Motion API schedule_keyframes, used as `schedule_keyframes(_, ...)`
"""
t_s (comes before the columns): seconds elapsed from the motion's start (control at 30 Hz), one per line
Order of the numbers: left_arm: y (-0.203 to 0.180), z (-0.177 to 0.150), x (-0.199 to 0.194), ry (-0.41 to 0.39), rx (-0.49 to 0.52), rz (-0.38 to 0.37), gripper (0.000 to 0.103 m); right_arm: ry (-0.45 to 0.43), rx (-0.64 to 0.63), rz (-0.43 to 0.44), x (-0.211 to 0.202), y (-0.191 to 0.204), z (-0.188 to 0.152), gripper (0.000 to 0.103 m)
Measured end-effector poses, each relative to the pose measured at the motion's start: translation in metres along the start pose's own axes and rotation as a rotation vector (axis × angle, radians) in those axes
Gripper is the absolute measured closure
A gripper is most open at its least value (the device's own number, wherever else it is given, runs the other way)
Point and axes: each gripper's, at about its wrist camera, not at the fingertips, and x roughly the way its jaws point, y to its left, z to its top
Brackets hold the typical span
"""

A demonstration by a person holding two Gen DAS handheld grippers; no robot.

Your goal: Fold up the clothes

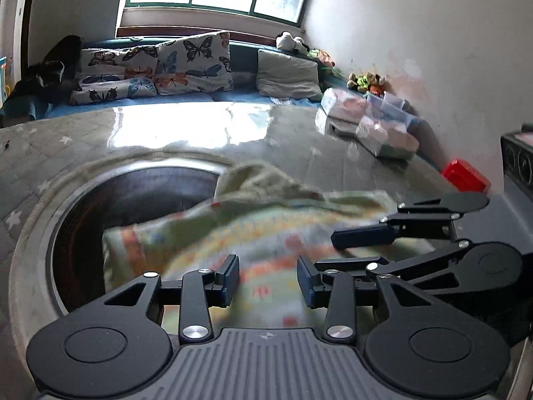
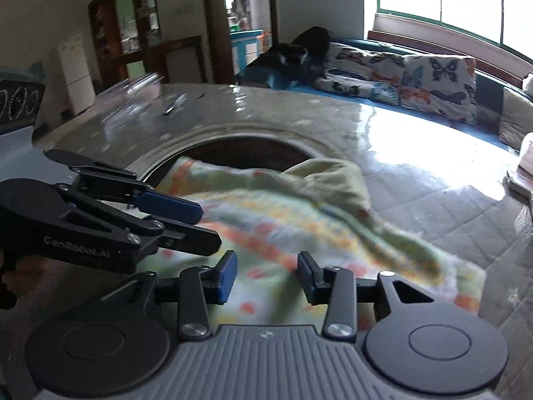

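Observation:
A pale green garment (image 1: 240,233) with orange, yellow and blue patterned bands lies crumpled on the glossy table, partly over a round dark opening (image 1: 133,200). It also shows in the right wrist view (image 2: 299,220). My left gripper (image 1: 268,283) is open just above the garment's near edge, nothing between its jaws. My right gripper (image 2: 266,280) is open too, above the same near edge. Each gripper appears in the other's view, the right one (image 1: 363,236) at the right and the left one (image 2: 173,206) at the left. The images are blurred.
The grey star-patterned table (image 1: 299,133) reflects the window. Plastic-wrapped packages (image 1: 383,133) and a red box (image 1: 464,175) sit at its far right. A sofa with butterfly cushions (image 1: 193,63) stands behind. A clear plastic item (image 2: 140,90) lies at the far left edge.

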Motion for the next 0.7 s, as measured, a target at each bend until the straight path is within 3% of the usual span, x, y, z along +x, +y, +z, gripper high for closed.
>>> schedule_keyframes(0.3, -0.003, -0.033, -0.025, -0.028, 0.002, 0.05, 0.06, -0.011, -0.096, -0.002, -0.018, 0.04, -0.024, 0.061)
schedule_keyframes(0.43, -0.001, -0.036, -0.034, -0.045, -0.021, 0.062, 0.059, -0.045, -0.069, -0.003, -0.032, 0.039, -0.024, 0.061)
schedule_keyframes(0.7, 0.007, -0.044, -0.04, -0.05, -0.066, 0.059, 0.058, -0.009, 0.052, -0.03, -0.042, 0.015, -0.045, 0.06)
